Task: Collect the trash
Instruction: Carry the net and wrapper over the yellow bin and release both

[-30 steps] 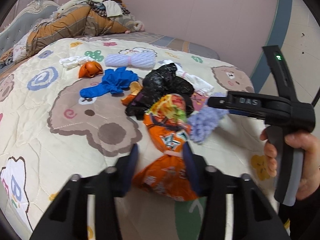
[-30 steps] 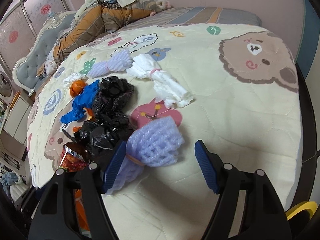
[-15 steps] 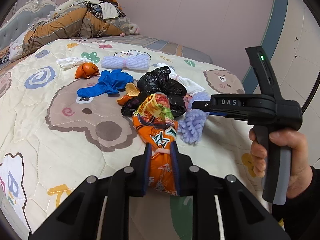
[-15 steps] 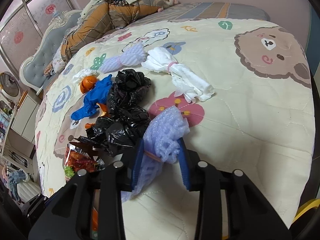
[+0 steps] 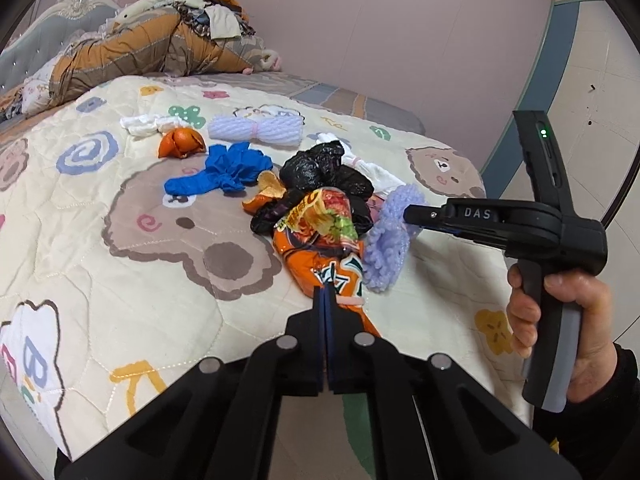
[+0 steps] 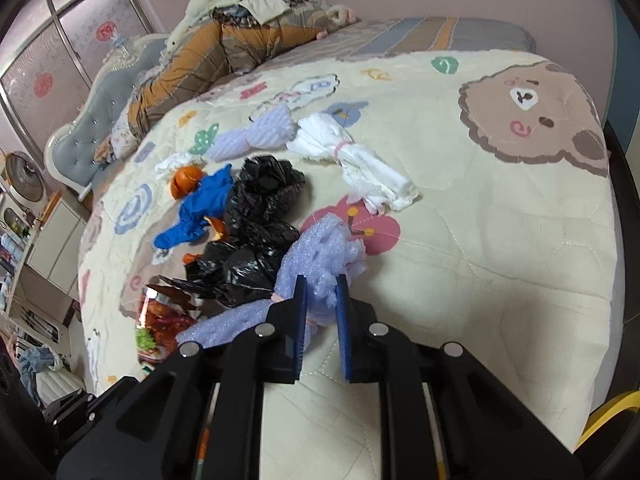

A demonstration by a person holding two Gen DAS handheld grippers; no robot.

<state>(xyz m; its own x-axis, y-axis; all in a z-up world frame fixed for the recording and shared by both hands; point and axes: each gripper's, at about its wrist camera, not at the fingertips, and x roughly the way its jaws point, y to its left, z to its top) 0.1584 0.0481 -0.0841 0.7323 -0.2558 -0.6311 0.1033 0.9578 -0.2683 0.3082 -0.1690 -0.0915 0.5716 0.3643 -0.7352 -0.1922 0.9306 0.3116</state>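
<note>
My left gripper [image 5: 325,292] is shut on the near end of an orange snack bag [image 5: 320,236] and holds it above the bed; the bag also shows in the right wrist view [image 6: 160,320]. My right gripper [image 6: 320,286] is shut on a purple foam net [image 6: 320,256], seen hanging from it in the left wrist view [image 5: 386,248]. More trash lies on the quilt: a black plastic bag [image 6: 256,224], a blue glove [image 5: 224,172], orange peel [image 5: 180,144], a white tissue bundle [image 6: 356,160] and a second purple foam net [image 5: 256,130].
The trash sits on a bed with a cartoon bear quilt [image 5: 120,240]. A heap of bedding and clothes [image 5: 160,44] lies at the headboard. A pink wall [image 5: 360,32] stands behind. The bed's near edge drops to the floor [image 5: 304,420].
Both grippers closed from open: the left on the snack bag, the right on the purple foam net. Both items have been lifted off the quilt a little.
</note>
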